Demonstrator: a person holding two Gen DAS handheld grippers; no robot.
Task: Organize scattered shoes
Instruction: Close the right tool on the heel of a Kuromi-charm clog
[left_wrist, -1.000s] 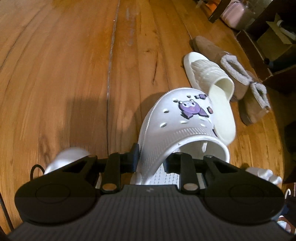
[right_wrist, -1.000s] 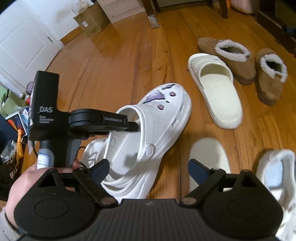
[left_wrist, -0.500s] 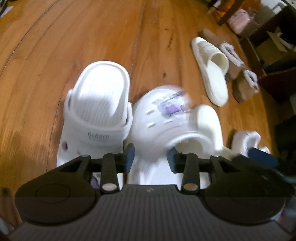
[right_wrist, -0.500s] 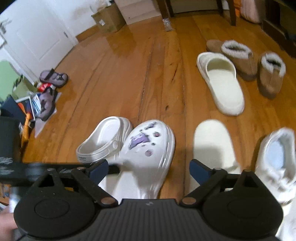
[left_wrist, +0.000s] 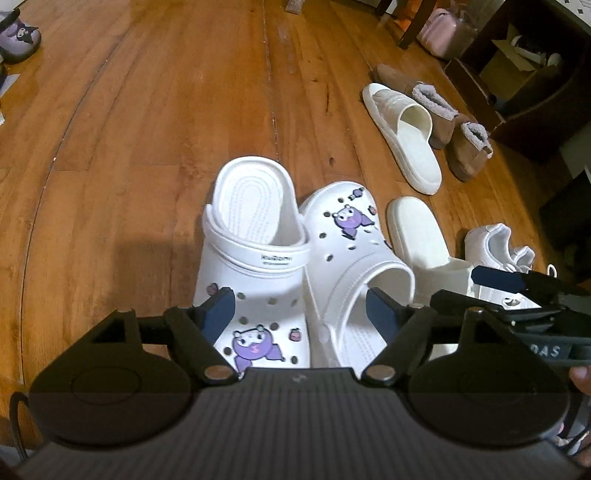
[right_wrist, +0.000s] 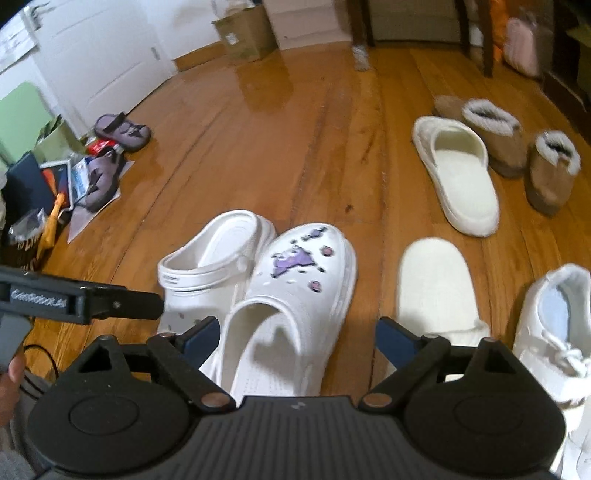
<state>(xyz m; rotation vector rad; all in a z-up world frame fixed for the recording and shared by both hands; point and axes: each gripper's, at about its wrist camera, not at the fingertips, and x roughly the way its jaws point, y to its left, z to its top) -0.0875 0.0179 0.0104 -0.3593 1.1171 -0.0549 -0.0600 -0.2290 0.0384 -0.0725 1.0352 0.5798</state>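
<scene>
Two white clogs with purple charms lie side by side on the wood floor, pointing opposite ways: one (left_wrist: 255, 236) heel-away, the other (left_wrist: 351, 240) toe-away. They also show in the right wrist view, the left clog (right_wrist: 210, 266) and the right clog (right_wrist: 299, 288). My left gripper (left_wrist: 300, 308) is open and empty, hovering above both. My right gripper (right_wrist: 297, 334) is open and empty above the right clog's heel opening.
Cream slides (right_wrist: 458, 173) (right_wrist: 436, 284), tan fur-lined boots (right_wrist: 513, 147), and a white sneaker (right_wrist: 554, 321) lie to the right. Purple sandals (right_wrist: 122, 131) and clutter sit at far left. A cardboard box (right_wrist: 245, 35), chair legs and dark shelving stand at the back.
My left gripper let go of the charm clog, which now lies on the floor beside its mate. The left gripper opened and pulled back; the right gripper drew back too.
</scene>
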